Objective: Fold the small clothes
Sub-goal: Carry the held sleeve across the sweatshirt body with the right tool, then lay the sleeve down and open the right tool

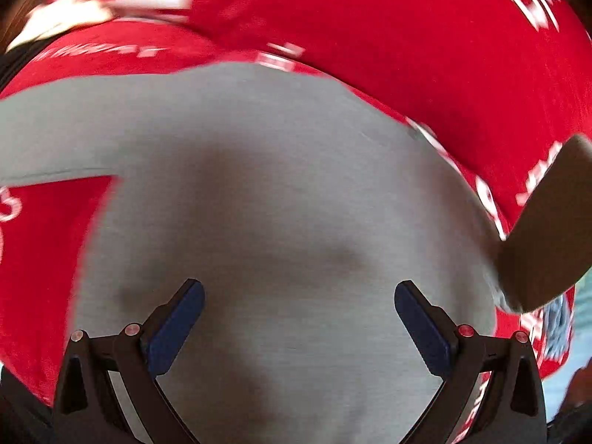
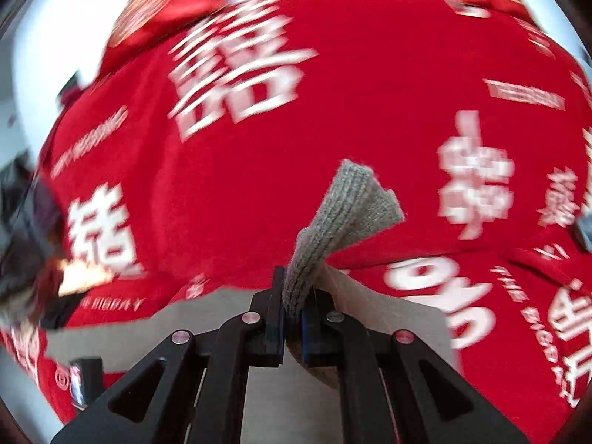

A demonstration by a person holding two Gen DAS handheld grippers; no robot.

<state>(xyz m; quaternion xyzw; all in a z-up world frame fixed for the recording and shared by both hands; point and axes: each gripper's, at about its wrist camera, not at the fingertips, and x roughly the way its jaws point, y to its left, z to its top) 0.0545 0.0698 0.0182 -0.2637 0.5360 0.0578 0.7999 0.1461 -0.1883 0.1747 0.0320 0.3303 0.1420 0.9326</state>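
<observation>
A small grey garment (image 1: pixel 281 185) lies spread on a red cloth. One sleeve (image 1: pixel 66 137) reaches out to the left. My left gripper (image 1: pixel 299 288) hovers over the garment's middle, open, with nothing between its blue pads (image 1: pixel 181 322). My right gripper (image 2: pixel 296 296) is shut on the garment's ribbed grey knit edge (image 2: pixel 347 207), which sticks up past the fingertips. More of the grey fabric (image 2: pixel 388 310) hangs flat beneath that grip. Both views are blurred by motion.
The red cloth (image 2: pixel 333 92) with large white characters covers the work surface in both views. A blurred brown shape (image 1: pixel 551 229) crosses the right side of the left wrist view; I cannot tell what it is. A dark object (image 2: pixel 22 244) sits at the left edge.
</observation>
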